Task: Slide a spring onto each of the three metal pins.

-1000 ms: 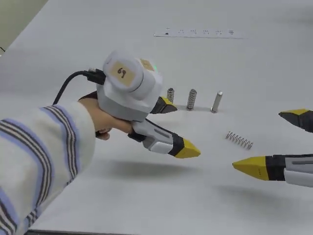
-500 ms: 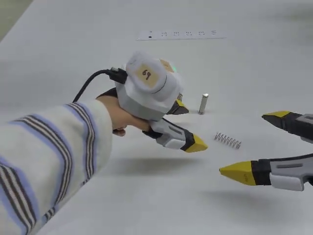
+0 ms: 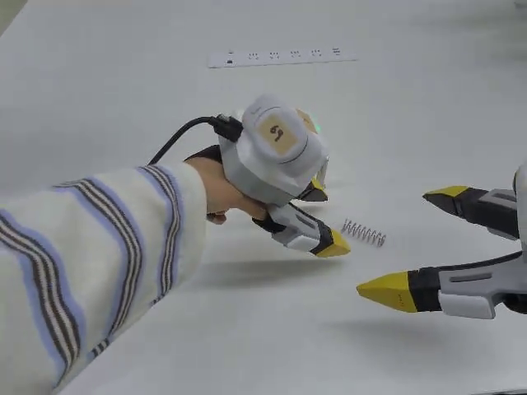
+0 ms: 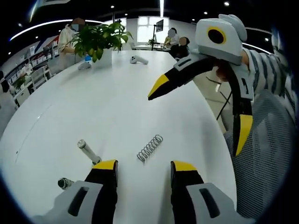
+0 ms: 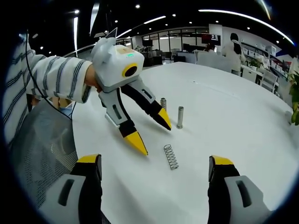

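Observation:
A loose spring [image 3: 363,233] lies flat on the white table [image 3: 247,329]. My left gripper [image 3: 325,219] is open just left of it, its lower yellow tip almost at the spring's end. My right gripper [image 3: 405,243] is open wide on the spring's right side. In the left gripper view the spring [image 4: 150,147] lies just ahead of the open left gripper [image 4: 145,165], with a bare pin [image 4: 88,151] and a spring-covered pin [image 4: 65,183] to the left. The right gripper view has the spring [image 5: 171,156], a bare pin [image 5: 180,117] and a spring-covered pin [image 5: 163,103].
A white power strip [image 3: 284,58] lies at the far side of the table. A potted plant [image 4: 98,39] stands at the table's distant end in the left gripper view. A black cable [image 3: 177,136] runs back from the left gripper.
My left gripper has moved closer to the loose spring and now hides the pins in the head view. The head camera has shifted too. Both grippers stay open.

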`<state>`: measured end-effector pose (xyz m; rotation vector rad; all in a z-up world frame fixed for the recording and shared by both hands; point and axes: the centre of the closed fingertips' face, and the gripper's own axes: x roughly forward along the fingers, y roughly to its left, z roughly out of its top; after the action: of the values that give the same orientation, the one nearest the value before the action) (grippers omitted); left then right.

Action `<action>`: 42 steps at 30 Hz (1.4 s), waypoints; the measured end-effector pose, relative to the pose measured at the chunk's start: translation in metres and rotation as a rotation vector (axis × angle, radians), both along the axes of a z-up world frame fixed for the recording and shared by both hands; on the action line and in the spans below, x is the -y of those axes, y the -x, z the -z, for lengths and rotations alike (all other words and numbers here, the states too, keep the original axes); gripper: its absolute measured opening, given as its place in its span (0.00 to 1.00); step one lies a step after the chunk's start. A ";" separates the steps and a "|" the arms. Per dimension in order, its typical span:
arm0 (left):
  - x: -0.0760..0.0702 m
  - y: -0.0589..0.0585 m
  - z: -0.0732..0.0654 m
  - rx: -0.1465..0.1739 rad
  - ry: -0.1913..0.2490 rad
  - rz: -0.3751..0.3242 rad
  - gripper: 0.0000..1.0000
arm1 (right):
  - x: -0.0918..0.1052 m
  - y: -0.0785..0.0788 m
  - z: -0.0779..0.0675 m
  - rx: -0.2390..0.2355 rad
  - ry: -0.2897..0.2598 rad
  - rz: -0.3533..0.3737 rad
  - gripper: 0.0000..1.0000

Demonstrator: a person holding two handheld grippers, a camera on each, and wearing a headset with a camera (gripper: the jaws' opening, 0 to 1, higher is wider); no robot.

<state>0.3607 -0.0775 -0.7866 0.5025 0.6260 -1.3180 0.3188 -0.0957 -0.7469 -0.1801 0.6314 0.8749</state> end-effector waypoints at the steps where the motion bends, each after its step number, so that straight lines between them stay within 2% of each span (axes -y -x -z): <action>1: 0.002 0.000 0.001 0.004 -0.005 0.006 0.39 | 0.000 0.000 0.000 -0.001 -0.001 0.001 0.93; 2: 0.003 0.000 0.002 0.014 -0.014 0.018 0.38 | 0.001 0.000 0.000 -0.001 -0.001 0.003 0.93; 3: 0.003 0.000 0.005 0.037 -0.039 0.046 0.36 | 0.001 0.000 0.001 -0.002 0.000 0.003 0.93; 5: 0.003 -0.001 0.010 0.059 -0.087 0.069 0.32 | 0.001 0.001 0.002 -0.005 0.000 0.002 0.92; 6: 0.005 0.000 0.011 0.066 -0.093 0.085 0.30 | 0.001 0.002 0.002 -0.006 -0.001 0.002 0.91; 10: 0.014 0.002 0.013 0.057 -0.084 0.093 0.26 | 0.001 0.005 0.004 -0.014 -0.005 0.000 0.91; 13: 0.018 -0.001 0.016 0.081 -0.093 0.099 0.23 | 0.000 0.008 0.005 -0.019 -0.006 -0.006 0.91; 18: 0.021 0.004 0.018 0.065 -0.084 0.123 0.15 | 0.001 0.011 0.007 -0.025 -0.006 -0.004 0.90; 21: 0.022 0.004 0.018 0.073 -0.082 0.124 0.15 | 0.002 0.011 0.006 -0.025 -0.010 0.003 0.89; 23: 0.021 0.004 0.019 0.047 -0.075 0.108 0.12 | 0.001 0.011 0.006 -0.025 -0.014 0.005 0.89; 27: 0.017 0.006 0.019 0.045 -0.079 0.121 0.05 | 0.001 0.011 0.005 -0.025 -0.016 0.006 0.88; 30: 0.016 0.008 0.019 0.038 -0.080 0.125 0.04 | 0.000 0.010 0.005 -0.026 -0.020 0.011 0.87; 35: 0.013 0.013 0.019 0.006 -0.078 0.146 0.04 | -0.001 0.011 0.005 -0.026 -0.018 0.011 0.86; 37: 0.013 0.013 0.018 0.005 -0.076 0.135 0.03 | 0.000 0.011 0.005 -0.024 -0.018 0.014 0.86; 40: 0.012 0.013 0.018 0.021 -0.083 0.137 0.02 | 0.000 0.010 0.004 -0.024 -0.018 0.018 0.86; 42: 0.011 0.013 0.017 -0.002 -0.083 0.121 0.02 | 0.001 0.010 0.003 -0.022 -0.019 0.020 0.86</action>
<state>0.3473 -0.0886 -0.8034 0.6142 0.6626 -1.4108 0.3090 -0.0962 -0.7504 -0.1470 0.6440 0.8638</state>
